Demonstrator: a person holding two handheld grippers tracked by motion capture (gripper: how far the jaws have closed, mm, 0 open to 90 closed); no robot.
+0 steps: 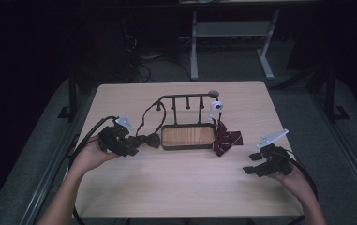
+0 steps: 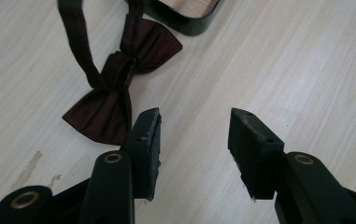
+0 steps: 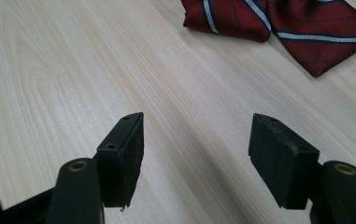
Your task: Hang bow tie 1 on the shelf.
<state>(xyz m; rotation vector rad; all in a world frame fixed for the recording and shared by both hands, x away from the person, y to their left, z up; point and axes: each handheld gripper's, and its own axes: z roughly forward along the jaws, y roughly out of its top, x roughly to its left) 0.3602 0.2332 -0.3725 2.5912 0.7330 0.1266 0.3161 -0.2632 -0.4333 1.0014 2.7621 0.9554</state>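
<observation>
Maroon fabric marks the thing nearest the left hand-held gripper (image 2: pixel 194 154): a dark maroon bow tie with a long neck strap (image 2: pixel 115 88) lying flat on the pale wooden table (image 2: pixel 283 70), just left of the black metal stand with a wood-grain base (image 1: pixel 188 136). That gripper hovers with its jaws spread and nothing between them, the bow's near wing just beside its left jaw. To take the bow well, I would judge it best to shift the jaws over the narrow knot at the centre, where the cloth is bunched and thick enough to pinch, rather than a flat wing that could slide out. Coming down low and closing slowly should keep the strap from dragging on the stand. The right hand-held gripper (image 3: pixel 196 154) is likewise wide open and empty over bare table, near a red tie with white and navy stripes (image 3: pixel 302 23) beside the stand's right end.
</observation>
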